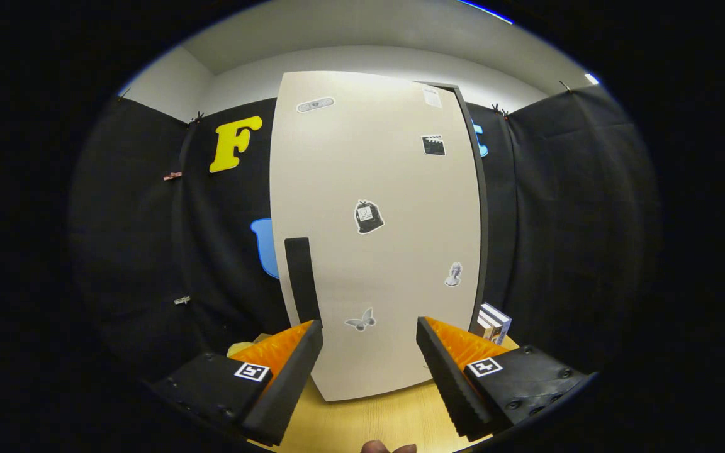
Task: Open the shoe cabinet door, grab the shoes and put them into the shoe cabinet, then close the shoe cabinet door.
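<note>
A tall cream shoe cabinet door [375, 233] stands straight ahead of my gripper [369, 330], carrying several small stickers. A dark vertical handle [301, 280] runs along its left edge, just above my left fingertip. The door looks nearly closed, with a dark cabinet edge [477, 189] showing along its right side. My fingers [290, 371] are spread wide apart with nothing between them, close to the door's lower part. A small yellowish object [241, 347] peeks out behind the left finger; I cannot tell what it is.
The cabinet stands on a light wooden surface [369, 421]. A striped black-and-white box [493, 322] sits at the cabinet's right foot. Black cloth walls close in on both sides. A bit of a hand [387, 448] shows below the fingers.
</note>
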Action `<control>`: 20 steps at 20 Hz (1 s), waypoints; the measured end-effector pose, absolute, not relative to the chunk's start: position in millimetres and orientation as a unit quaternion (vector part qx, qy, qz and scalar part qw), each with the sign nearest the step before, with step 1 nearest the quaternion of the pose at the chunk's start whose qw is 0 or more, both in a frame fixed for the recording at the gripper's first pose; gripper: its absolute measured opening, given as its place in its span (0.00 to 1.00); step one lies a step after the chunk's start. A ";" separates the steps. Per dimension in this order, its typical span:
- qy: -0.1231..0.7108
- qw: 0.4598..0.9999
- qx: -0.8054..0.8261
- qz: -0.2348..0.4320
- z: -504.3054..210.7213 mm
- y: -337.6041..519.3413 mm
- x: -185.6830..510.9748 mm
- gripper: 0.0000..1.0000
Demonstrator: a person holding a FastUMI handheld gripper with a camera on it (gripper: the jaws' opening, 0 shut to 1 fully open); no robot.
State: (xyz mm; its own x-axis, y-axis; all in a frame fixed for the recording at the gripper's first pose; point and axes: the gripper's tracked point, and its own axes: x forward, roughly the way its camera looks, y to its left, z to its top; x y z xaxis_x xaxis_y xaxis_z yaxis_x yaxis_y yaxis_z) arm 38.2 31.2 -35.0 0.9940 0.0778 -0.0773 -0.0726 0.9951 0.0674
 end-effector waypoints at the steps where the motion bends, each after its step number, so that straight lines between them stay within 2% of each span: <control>1: 0.039 0.998 0.033 0.038 -34.4 31.0 38.9 0.98; 20: 0.039 0.998 0.036 0.034 -36.1 22.5 36.5 0.98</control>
State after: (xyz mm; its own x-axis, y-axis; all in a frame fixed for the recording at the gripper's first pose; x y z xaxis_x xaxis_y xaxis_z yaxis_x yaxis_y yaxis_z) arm 36.5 22.5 -36.1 0.9946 0.0708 -0.0761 -0.0651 0.9951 0.0740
